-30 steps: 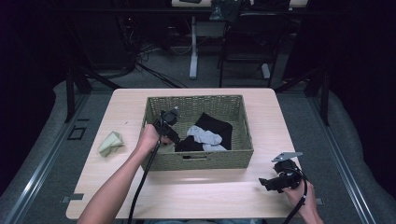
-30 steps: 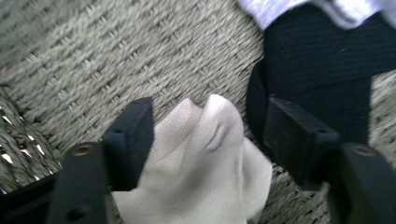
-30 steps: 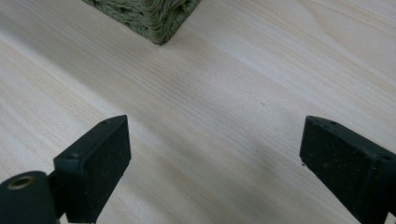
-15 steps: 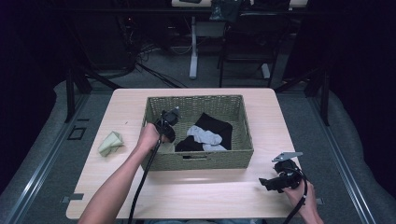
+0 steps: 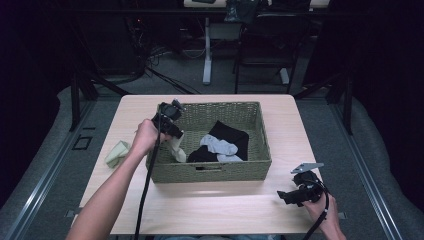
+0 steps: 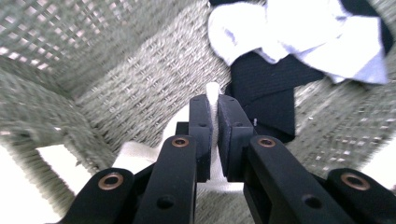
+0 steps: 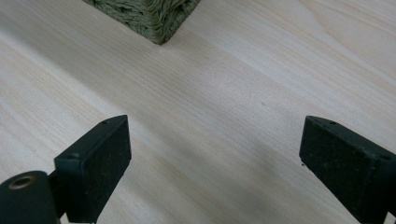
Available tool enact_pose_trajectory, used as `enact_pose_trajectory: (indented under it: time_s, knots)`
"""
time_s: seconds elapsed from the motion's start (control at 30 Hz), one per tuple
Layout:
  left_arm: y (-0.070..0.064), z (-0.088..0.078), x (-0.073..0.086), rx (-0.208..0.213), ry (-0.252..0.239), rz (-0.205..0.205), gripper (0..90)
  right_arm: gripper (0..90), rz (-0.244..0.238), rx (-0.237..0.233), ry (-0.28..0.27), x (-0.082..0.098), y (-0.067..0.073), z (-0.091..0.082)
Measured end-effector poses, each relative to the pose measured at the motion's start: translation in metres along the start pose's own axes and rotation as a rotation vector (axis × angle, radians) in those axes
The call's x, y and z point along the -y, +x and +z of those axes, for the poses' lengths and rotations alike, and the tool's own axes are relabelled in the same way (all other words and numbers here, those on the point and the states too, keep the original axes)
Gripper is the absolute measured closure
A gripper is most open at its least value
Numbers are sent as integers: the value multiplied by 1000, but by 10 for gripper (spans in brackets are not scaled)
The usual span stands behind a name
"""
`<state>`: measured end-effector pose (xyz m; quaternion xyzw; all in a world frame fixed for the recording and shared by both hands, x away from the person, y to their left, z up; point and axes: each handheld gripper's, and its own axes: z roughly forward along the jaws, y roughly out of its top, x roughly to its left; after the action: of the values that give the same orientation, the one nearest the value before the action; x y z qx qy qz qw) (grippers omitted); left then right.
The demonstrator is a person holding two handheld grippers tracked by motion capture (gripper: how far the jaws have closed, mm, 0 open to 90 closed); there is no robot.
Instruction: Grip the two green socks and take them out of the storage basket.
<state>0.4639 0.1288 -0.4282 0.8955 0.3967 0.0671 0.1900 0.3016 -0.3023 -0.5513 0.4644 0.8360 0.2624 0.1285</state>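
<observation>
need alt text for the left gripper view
The left claw, seen from behind its black jaws, is clamped on a cream sock inside a green woven basket. A white sock lies on a black one beyond.

You are working with one woven basket [image 5: 215, 170] on one wooden table [image 5: 240, 205]. You are looking at four pieces of cloth in all: one cream sock [image 5: 176, 149] hanging pinched in the left gripper [image 5: 172, 131], one white sock [image 5: 218, 146] and one black garment [image 5: 231, 134] lying inside the basket, and one pale green cloth [image 5: 117, 153] lying on the table outside it. You are holding two grippers, the second being the right gripper [image 5: 286, 196].
</observation>
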Motion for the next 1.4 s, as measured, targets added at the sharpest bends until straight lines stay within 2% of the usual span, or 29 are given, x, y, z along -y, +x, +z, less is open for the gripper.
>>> enact_pose_trajectory:
  time_s: [0.37, 0.53, 0.8, 1.0, 1.17, 1.4]
  knots:
    - [0, -55, -9, -21, -87, 19, 848, 84, -1, 5, 7, 0, 0, 0]
    - [1, -81, -13, -44, -128, 28, 847, 84, 0, 5, 6, 0, 0, 0]
    - [7, -122, -12, -94, -181, 13, 846, 84, -3, 6, 9, 0, 0, 0]
    - [17, -146, -1, -123, -205, -8, 846, 84, -4, 7, 8, 0, 0, 0]
    - [29, -159, 15, -139, -223, -46, 846, 84, -6, 10, 10, 0, 0, 0]
    - [49, -164, 45, -156, -228, -110, 846, 84, -10, 11, 18, -1, 0, -1]
